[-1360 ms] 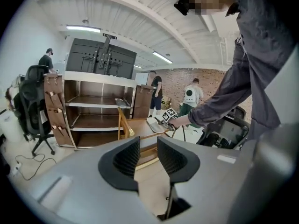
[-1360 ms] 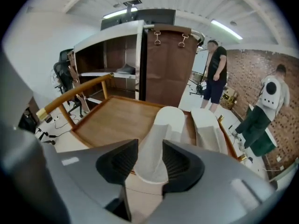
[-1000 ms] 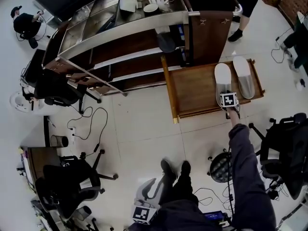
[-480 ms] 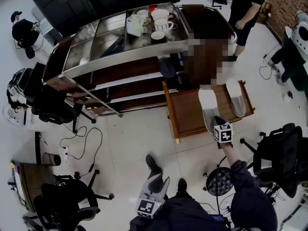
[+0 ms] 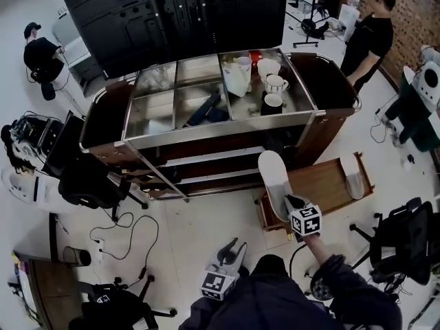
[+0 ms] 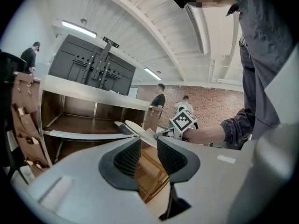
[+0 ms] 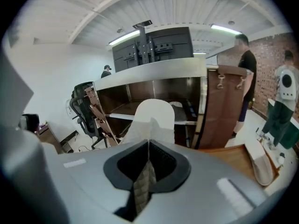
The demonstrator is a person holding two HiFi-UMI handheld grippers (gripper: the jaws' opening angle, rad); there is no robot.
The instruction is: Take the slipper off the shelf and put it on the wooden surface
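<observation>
A white slipper (image 5: 273, 181) is held off the ground, over the left end of the low wooden surface (image 5: 323, 188) and in front of the dark shelf unit (image 5: 206, 158). My right gripper (image 5: 289, 203) is shut on its heel end. In the right gripper view the slipper (image 7: 152, 118) sticks out past the pinched jaws of the right gripper (image 7: 148, 146). A second white slipper (image 5: 353, 176) lies on the wooden surface's right side. My left gripper (image 5: 230, 253) hangs low by my legs, open and empty; in its own view the left gripper (image 6: 148, 153) shows a gap between the pads.
Cups and a jug (image 5: 265, 81) stand on the shelf unit's metal top. A person (image 5: 368, 36) stands at the back right. Office chairs (image 5: 405, 239) sit to the right, another chair (image 5: 86, 181) and cables (image 5: 127, 232) to the left.
The right gripper has closed on the left slipper and lifted it off the wooden surface, carrying it left toward the shelf. My head has pulled back, so the view is wider.
</observation>
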